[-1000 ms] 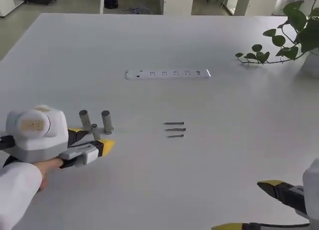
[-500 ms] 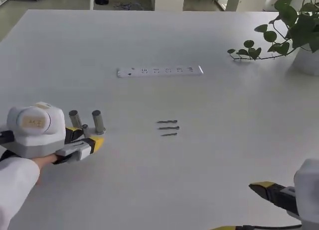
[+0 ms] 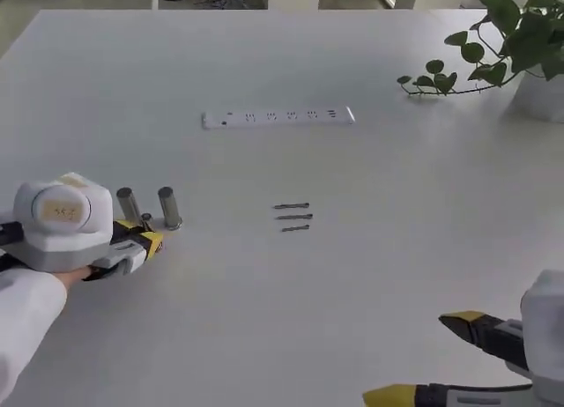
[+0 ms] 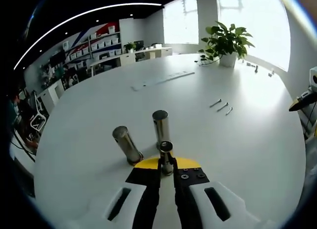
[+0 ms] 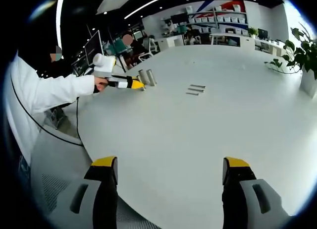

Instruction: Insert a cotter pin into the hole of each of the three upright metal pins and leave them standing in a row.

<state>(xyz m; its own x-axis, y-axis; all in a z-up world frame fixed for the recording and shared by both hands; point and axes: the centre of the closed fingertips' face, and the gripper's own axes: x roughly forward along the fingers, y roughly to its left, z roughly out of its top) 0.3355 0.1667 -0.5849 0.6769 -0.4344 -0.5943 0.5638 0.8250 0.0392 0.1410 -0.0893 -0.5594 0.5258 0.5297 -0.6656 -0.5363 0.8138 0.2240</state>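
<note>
Clamping a short grey steel pin [image 4: 166, 150], likely stiff and slick, near its base, the left tongs [image 4: 167, 165] sit well apart from the white power strip [image 3: 278, 117], toward the person's left; the right tongs [image 5: 170, 162] gape empty.

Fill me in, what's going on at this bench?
A person is working with two handheld grippers. The left gripper is shut on one metal pin, right beside two other pins that stand upright. Three cotter pins lie loose in the middle of the table, none inserted yet. The right gripper hangs open near the table's edge, holding nothing.
</note>
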